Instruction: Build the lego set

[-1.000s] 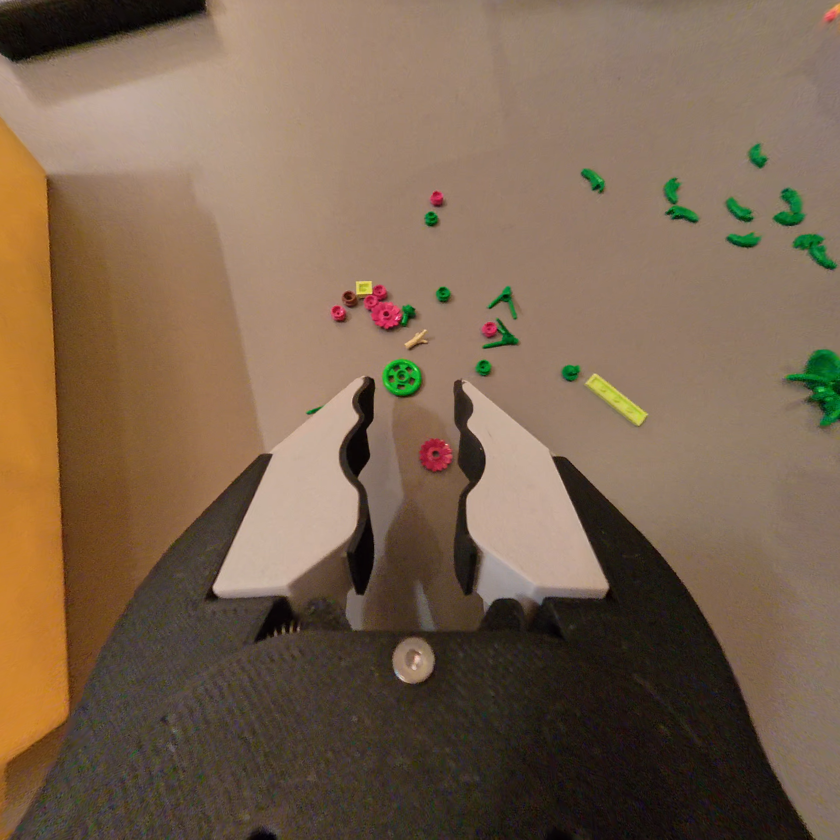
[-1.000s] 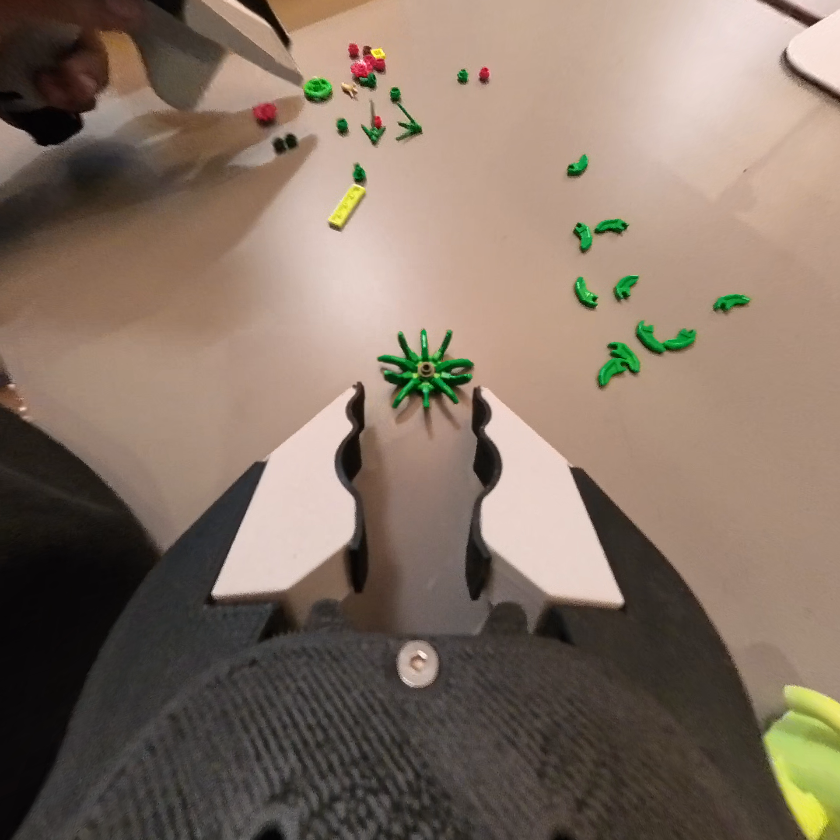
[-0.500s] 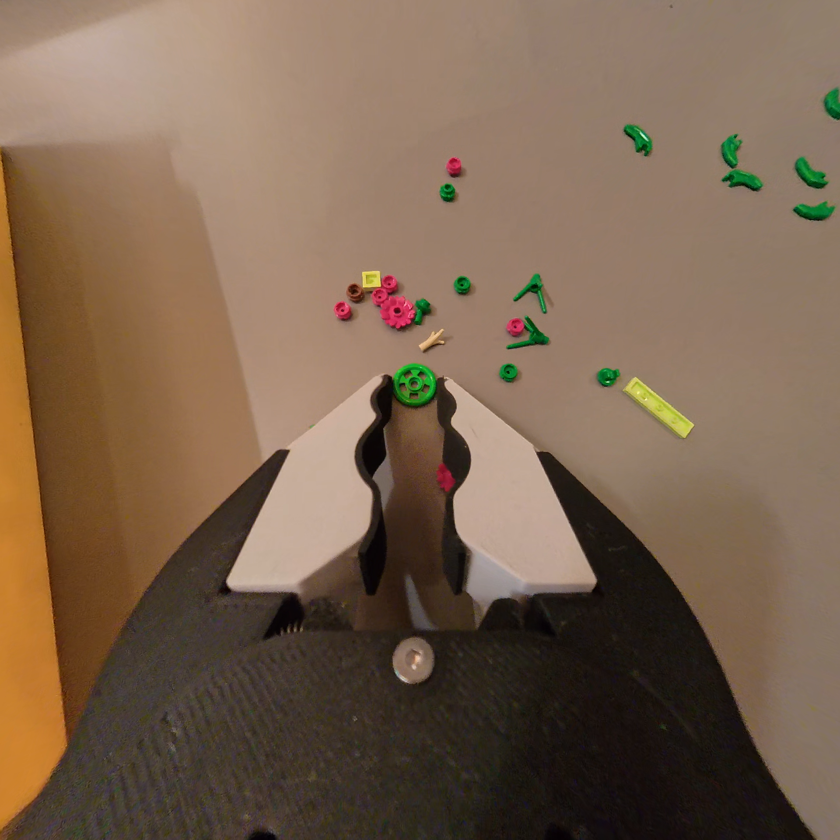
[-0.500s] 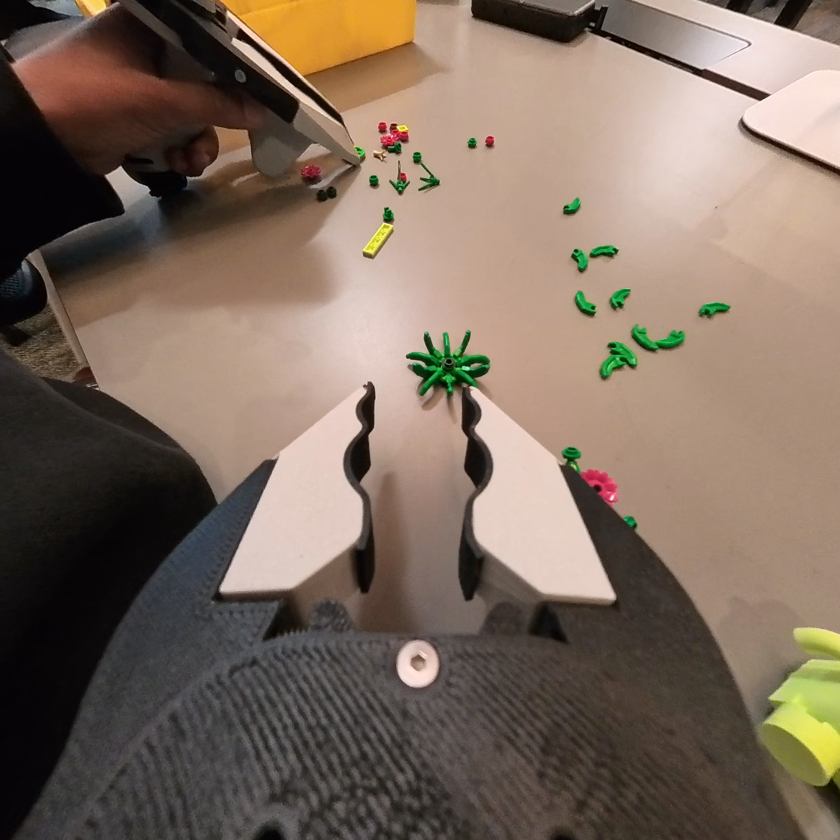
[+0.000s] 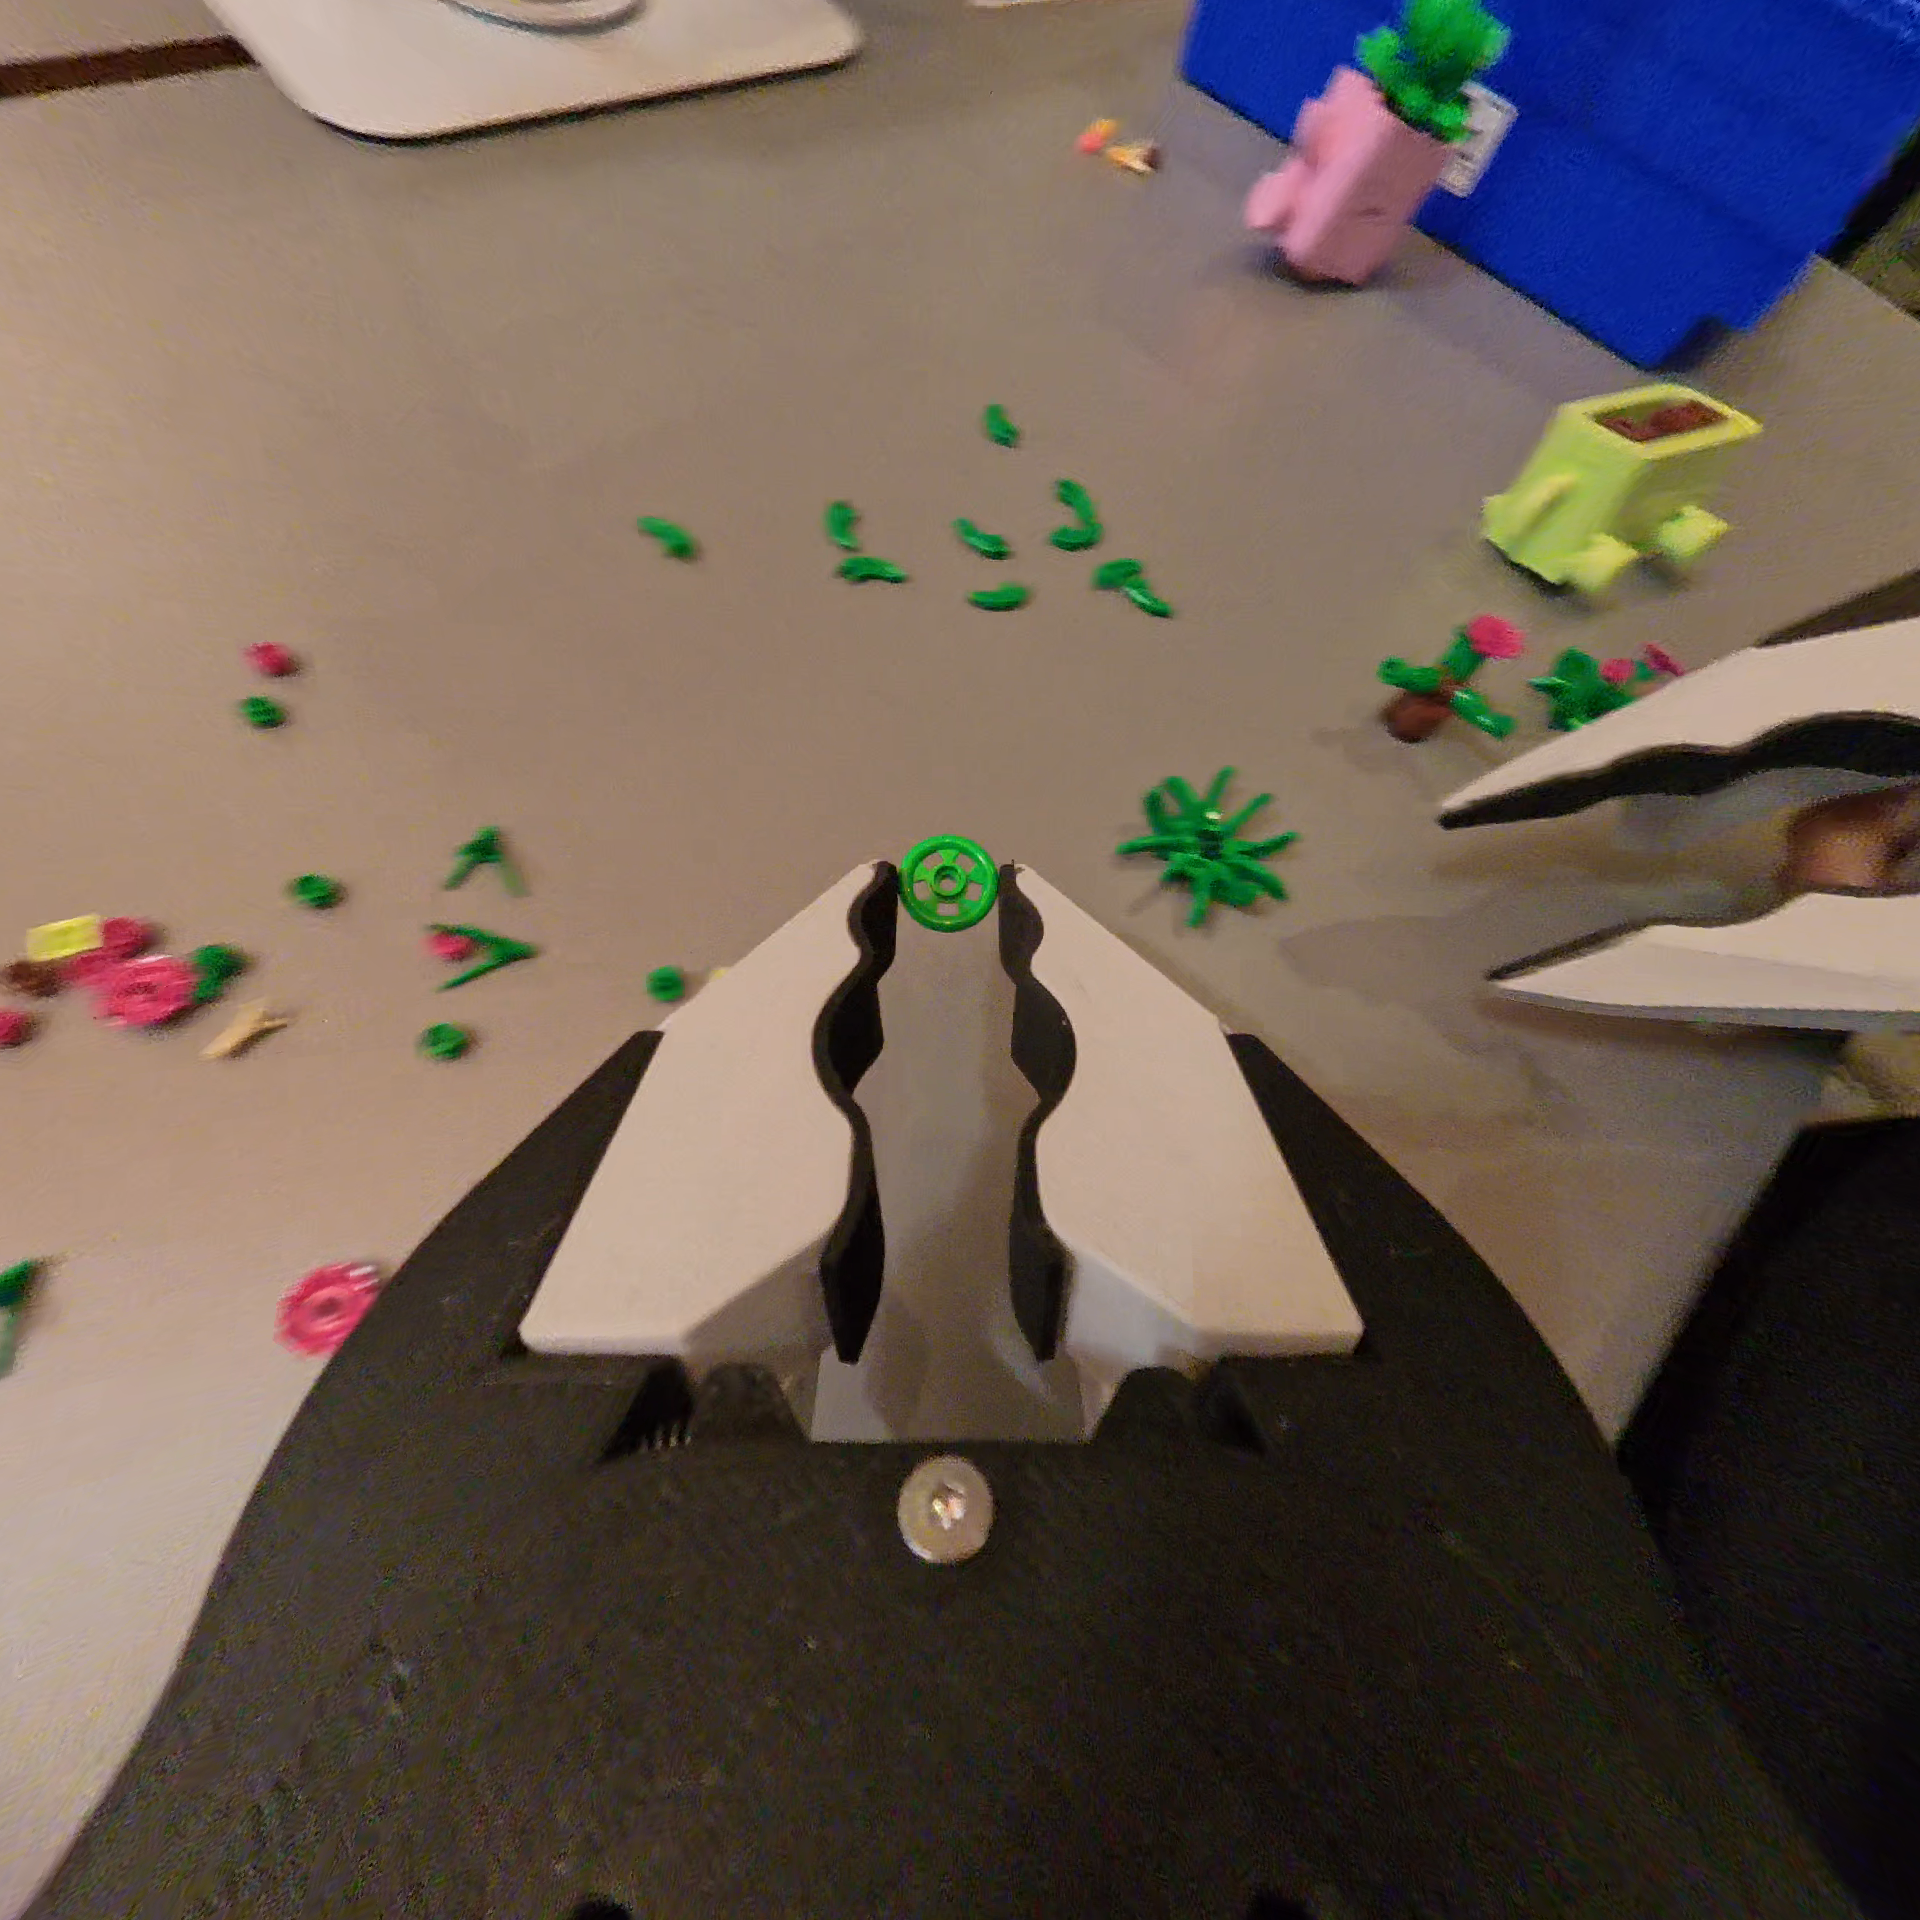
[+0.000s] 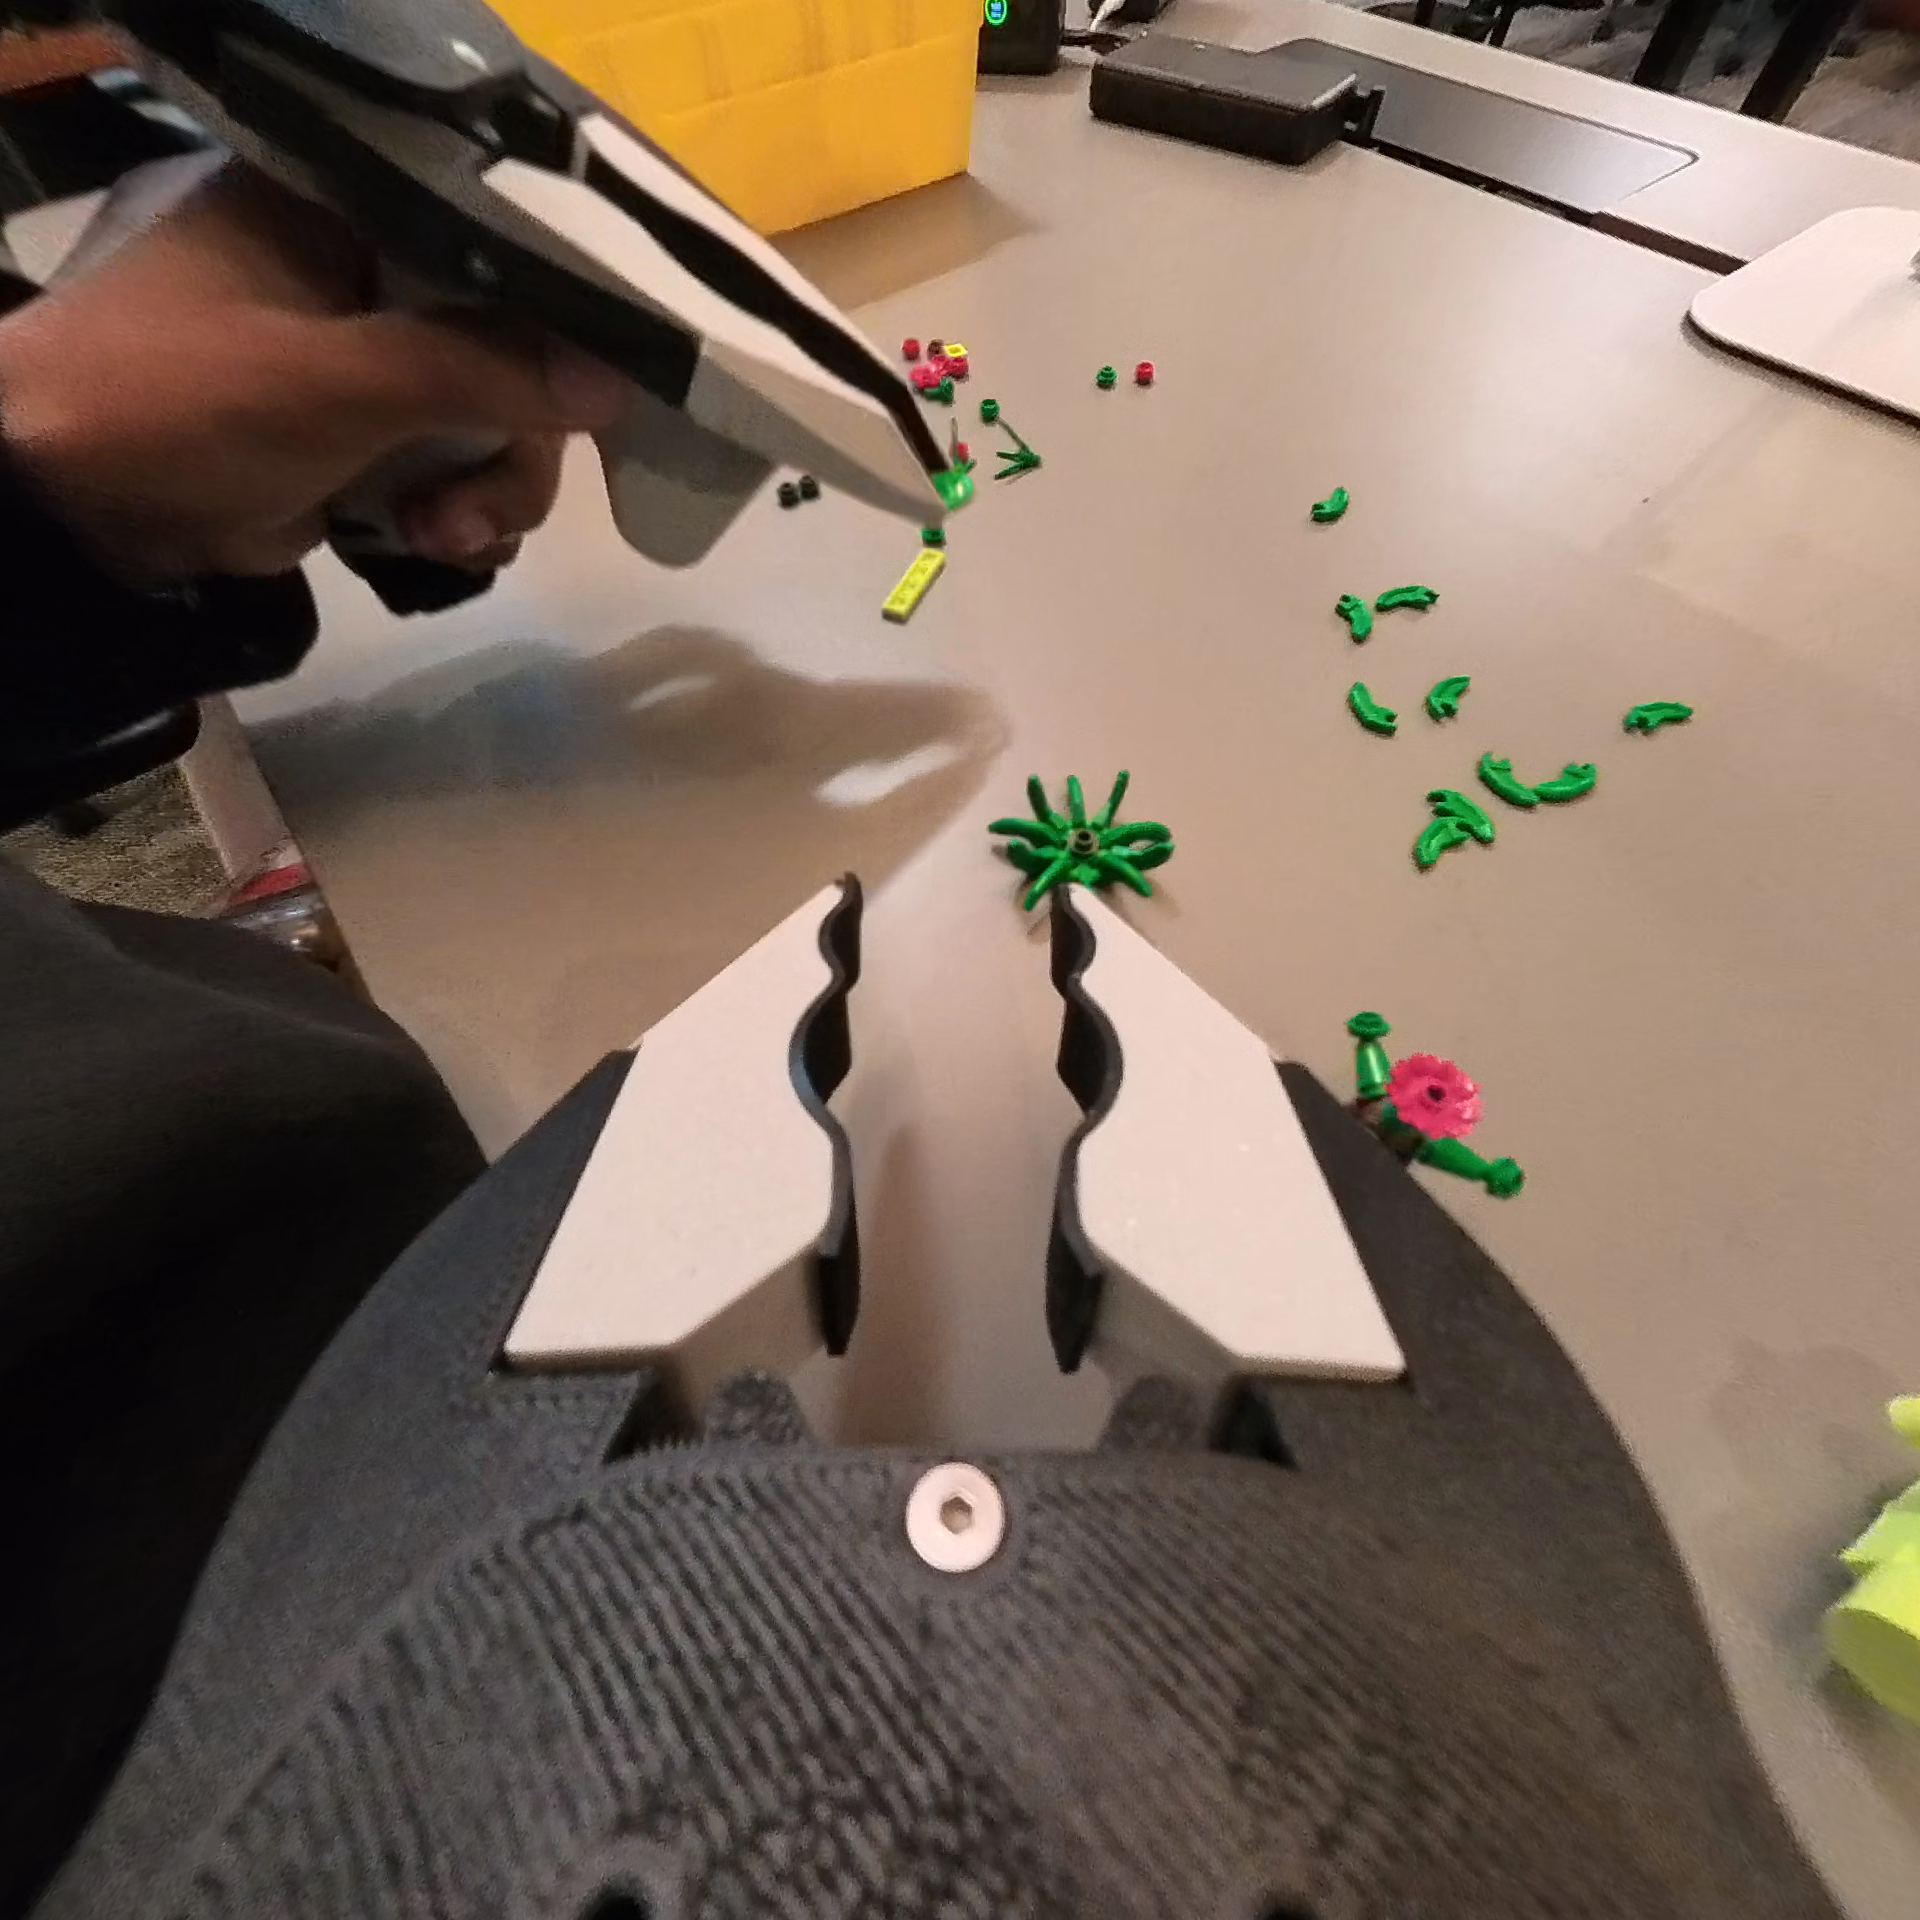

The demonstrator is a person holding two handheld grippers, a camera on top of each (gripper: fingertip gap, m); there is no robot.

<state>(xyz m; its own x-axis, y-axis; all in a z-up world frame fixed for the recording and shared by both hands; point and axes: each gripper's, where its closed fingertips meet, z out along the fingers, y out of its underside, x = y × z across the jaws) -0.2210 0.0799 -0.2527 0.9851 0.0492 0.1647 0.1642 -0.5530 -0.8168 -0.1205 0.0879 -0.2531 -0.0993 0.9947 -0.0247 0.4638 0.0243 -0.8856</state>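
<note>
My left gripper (image 5: 948,871) is shut on a small green wheel-shaped piece (image 5: 948,885), pinched at its rim between both fingertips and held above the grey table (image 5: 623,312). The right wrist view shows the same piece (image 6: 952,486) at that gripper's tips, off the table. A spiky green plant piece (image 5: 1210,847) lies on the table just right of it. My right gripper (image 6: 956,899) is open and empty, its right fingertip (image 6: 1070,925) at the near edge of the spiky plant (image 6: 1081,842). It also shows in the left wrist view (image 5: 1470,899), at the right edge.
Loose green leaves (image 5: 987,540), pink flowers (image 5: 145,987) and small green studs are scattered over the table. A flower stem assembly (image 6: 1429,1101) lies by my right gripper. A lime pot (image 5: 1621,488), a pink pot (image 5: 1351,177), a blue bin (image 5: 1714,156) and a yellow bin (image 6: 790,94) stand farther off. The tips of one gripper are about 11 cm away from the tips of the other. My right tips are roughly 4 cm from the spiky plant (image 6: 1081,842). It is also in sight in the left wrist view (image 5: 1232,837).
My left gripper closed on the green wheel, lifted it off the table and swung right towards the spiky plant. My right gripper narrowed a little and stayed by the plant.
</note>
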